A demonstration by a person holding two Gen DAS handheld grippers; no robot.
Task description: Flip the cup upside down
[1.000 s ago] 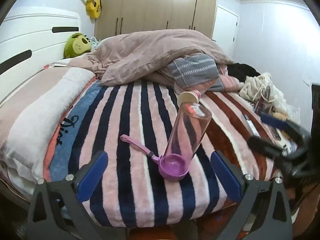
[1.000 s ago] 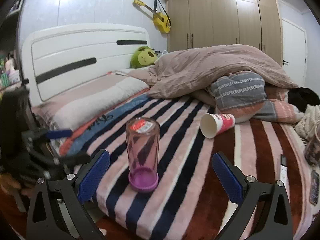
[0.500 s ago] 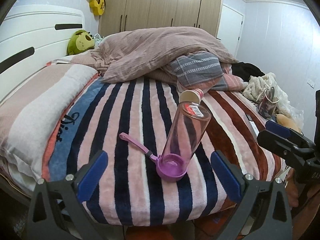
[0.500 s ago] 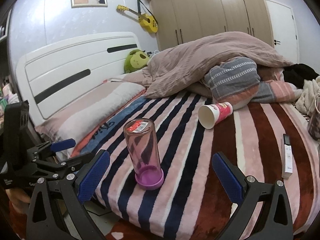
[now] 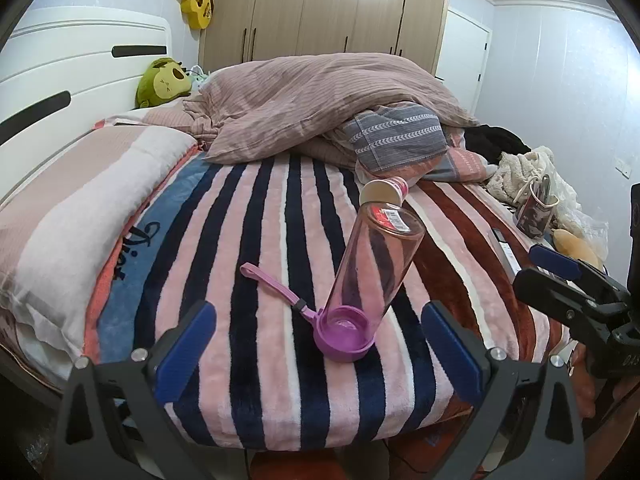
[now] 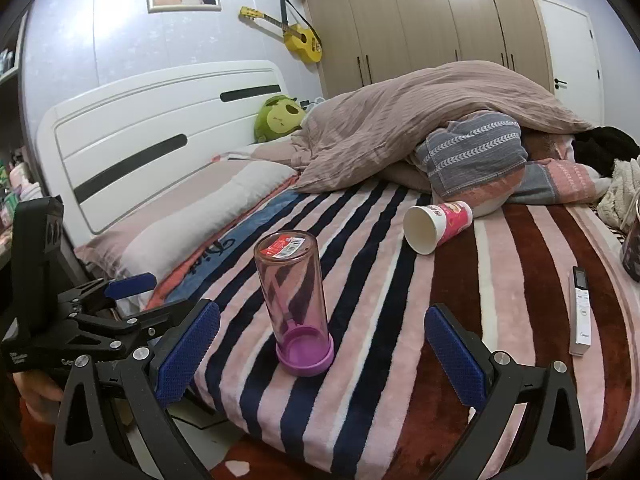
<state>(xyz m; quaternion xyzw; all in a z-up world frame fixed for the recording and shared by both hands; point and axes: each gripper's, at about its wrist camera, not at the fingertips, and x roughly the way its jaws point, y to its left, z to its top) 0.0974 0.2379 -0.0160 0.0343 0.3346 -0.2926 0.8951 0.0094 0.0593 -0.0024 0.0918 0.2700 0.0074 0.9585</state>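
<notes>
A clear pink bottle-cup (image 5: 372, 268) stands upside down on its purple lid on the striped blanket, with a red sticker on its raised base; it also shows in the right wrist view (image 6: 294, 300). A pink strap (image 5: 272, 286) trails from the lid. My left gripper (image 5: 320, 348) is open and empty, just in front of the cup. My right gripper (image 6: 322, 354) is open and empty, also in front of the cup. A paper cup (image 6: 436, 226) lies on its side behind it, and also shows in the left wrist view (image 5: 384, 192).
A heaped quilt (image 5: 320, 108) and pillows (image 5: 76, 208) fill the back and left of the bed. A white remote (image 6: 580, 310) lies on the blanket at right. A dark mug (image 5: 534, 210) and clothes sit at the far right edge. The bed's front edge is just below both grippers.
Both grippers have drawn back and up from the bed, so the cup looks farther away. The cup and the paper cup have not moved.
</notes>
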